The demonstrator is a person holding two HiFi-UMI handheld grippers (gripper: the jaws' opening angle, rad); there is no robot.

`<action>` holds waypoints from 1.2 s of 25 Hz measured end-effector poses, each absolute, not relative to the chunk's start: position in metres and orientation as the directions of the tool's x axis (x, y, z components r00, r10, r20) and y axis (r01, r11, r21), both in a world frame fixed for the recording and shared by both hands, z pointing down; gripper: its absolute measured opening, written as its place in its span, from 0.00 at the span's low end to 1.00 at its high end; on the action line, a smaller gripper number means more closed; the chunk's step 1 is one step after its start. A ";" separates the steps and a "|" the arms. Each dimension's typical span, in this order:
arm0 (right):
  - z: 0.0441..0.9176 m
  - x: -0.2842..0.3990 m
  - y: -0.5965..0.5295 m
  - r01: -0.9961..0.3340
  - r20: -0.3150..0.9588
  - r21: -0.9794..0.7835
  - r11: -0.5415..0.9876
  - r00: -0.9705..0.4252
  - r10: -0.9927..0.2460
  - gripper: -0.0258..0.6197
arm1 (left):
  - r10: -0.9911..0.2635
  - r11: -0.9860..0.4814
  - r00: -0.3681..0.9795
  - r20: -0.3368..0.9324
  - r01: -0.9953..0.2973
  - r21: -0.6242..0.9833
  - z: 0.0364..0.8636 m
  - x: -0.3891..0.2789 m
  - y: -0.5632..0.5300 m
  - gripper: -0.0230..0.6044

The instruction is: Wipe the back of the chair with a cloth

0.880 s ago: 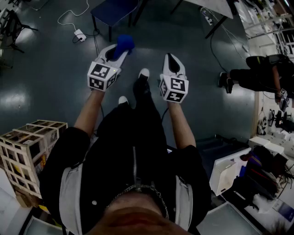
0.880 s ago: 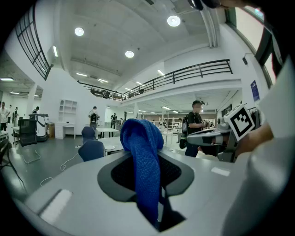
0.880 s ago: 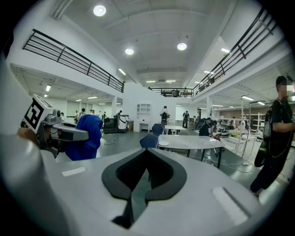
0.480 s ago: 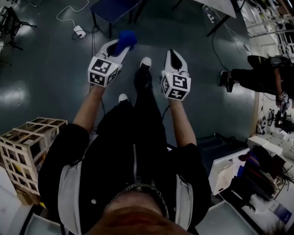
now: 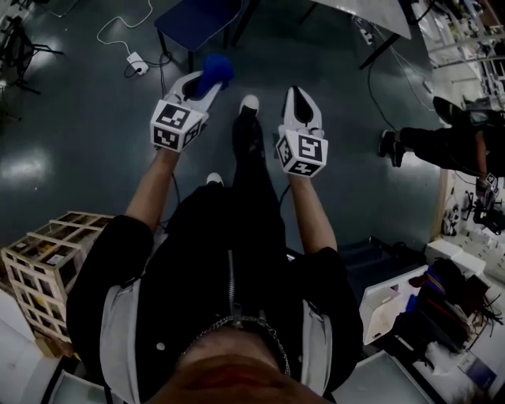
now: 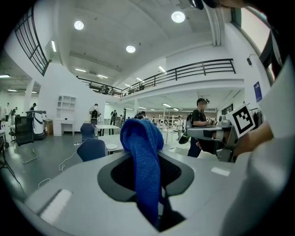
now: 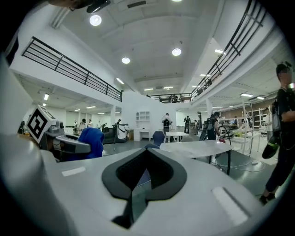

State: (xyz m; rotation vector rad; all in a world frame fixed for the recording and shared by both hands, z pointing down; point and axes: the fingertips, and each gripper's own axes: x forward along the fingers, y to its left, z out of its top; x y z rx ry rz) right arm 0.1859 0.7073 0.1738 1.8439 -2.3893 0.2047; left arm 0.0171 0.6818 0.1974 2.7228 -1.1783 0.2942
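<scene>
A blue cloth (image 5: 215,71) hangs bunched from the tip of my left gripper (image 5: 199,85), which is shut on it. In the left gripper view the cloth (image 6: 144,161) drapes up and over between the jaws. My right gripper (image 5: 297,98) is held level beside it, shut, with nothing in it; its own view shows the jaws (image 7: 142,159) met along a thin slit. A dark blue chair (image 5: 197,19) stands on the floor ahead of both grippers, apart from them. It also shows small in the left gripper view as a blue chair (image 6: 91,148).
A white power strip (image 5: 136,60) with its cable lies on the floor left of the chair. A wooden crate (image 5: 49,260) stands at my left. A table (image 5: 377,11) is ahead right, a crouched person (image 5: 446,136) farther right, white bins (image 5: 388,298) near my right side.
I have stepped forward: the chair and floor have slid down the head view and the crate has dropped back. Both grippers keep their pose, cloth still held.
</scene>
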 end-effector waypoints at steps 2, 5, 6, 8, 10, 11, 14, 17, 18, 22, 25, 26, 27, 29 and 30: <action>0.177 0.191 0.685 -0.965 0.181 -0.045 0.260 -0.264 -0.947 0.03 | -0.702 -0.672 0.666 0.250 -0.736 0.074 0.200 0.023 0.662 0.20; 0.177 0.211 0.636 -0.952 0.188 -0.096 0.292 -0.305 -0.934 0.03 | -0.710 -0.661 0.654 0.261 -0.747 0.071 0.197 0.045 0.621 0.20; 0.177 0.214 0.615 -0.940 0.183 -0.125 0.317 -0.336 -0.924 0.03 | -0.718 -0.651 0.643 0.266 -0.756 0.067 0.195 0.050 0.605 0.20; 0.181 0.213 0.572 -0.917 0.192 -0.156 0.366 -0.392 -0.900 0.03 | -0.735 -0.628 0.619 0.277 -0.775 0.065 0.193 0.055 0.574 0.20; 0.188 0.213 0.536 -0.911 0.219 -0.165 0.378 -0.407 -0.887 0.03 | -0.742 -0.616 0.609 0.280 -0.784 0.074 0.194 0.057 0.549 0.20; 0.189 0.210 0.518 -0.909 0.220 -0.172 0.380 -0.412 -0.885 0.03 | -0.745 -0.615 0.609 0.273 -0.785 0.075 0.192 0.055 0.535 0.20; 0.192 0.190 0.470 -0.892 0.213 -0.164 0.421 -0.449 -0.868 0.03 | -0.755 -0.608 0.603 0.258 -0.791 0.068 0.189 0.042 0.492 0.20; 0.198 0.191 0.426 -0.877 0.239 -0.145 0.459 -0.481 -0.844 0.03 | -0.768 -0.583 0.583 0.263 -0.808 0.088 0.195 0.043 0.448 0.20; 0.197 0.194 0.411 -0.872 0.239 -0.146 0.466 -0.489 -0.839 0.03 | -0.773 -0.575 0.576 0.264 -0.813 0.092 0.196 0.044 0.433 0.20; 0.193 0.207 0.356 -0.861 0.224 -0.146 0.487 -0.509 -0.831 0.03 | -0.792 -0.545 0.548 0.269 -0.833 0.090 0.201 0.050 0.382 0.20; 0.201 0.208 0.327 -0.849 0.236 -0.158 0.505 -0.529 -0.815 0.03 | -0.811 -0.508 0.518 0.271 -0.854 0.109 0.208 0.049 0.359 0.20; 0.204 0.208 0.320 -0.844 0.242 -0.162 0.511 -0.537 -0.809 0.03 | -0.814 -0.500 0.511 0.275 -0.858 0.115 0.210 0.050 0.353 0.20; 0.205 0.207 0.312 -0.840 0.246 -0.163 0.517 -0.543 -0.803 0.03 | -0.815 -0.496 0.508 0.278 -0.860 0.119 0.212 0.051 0.346 0.20; 0.206 0.202 0.299 -0.834 0.247 -0.161 0.528 -0.552 -0.796 0.03 | -0.815 -0.494 0.507 0.281 -0.861 0.119 0.215 0.050 0.331 0.20; 0.207 0.198 0.294 -0.831 0.246 -0.160 0.532 -0.556 -0.794 0.03 | -0.816 -0.493 0.505 0.282 -0.862 0.120 0.216 0.047 0.325 0.20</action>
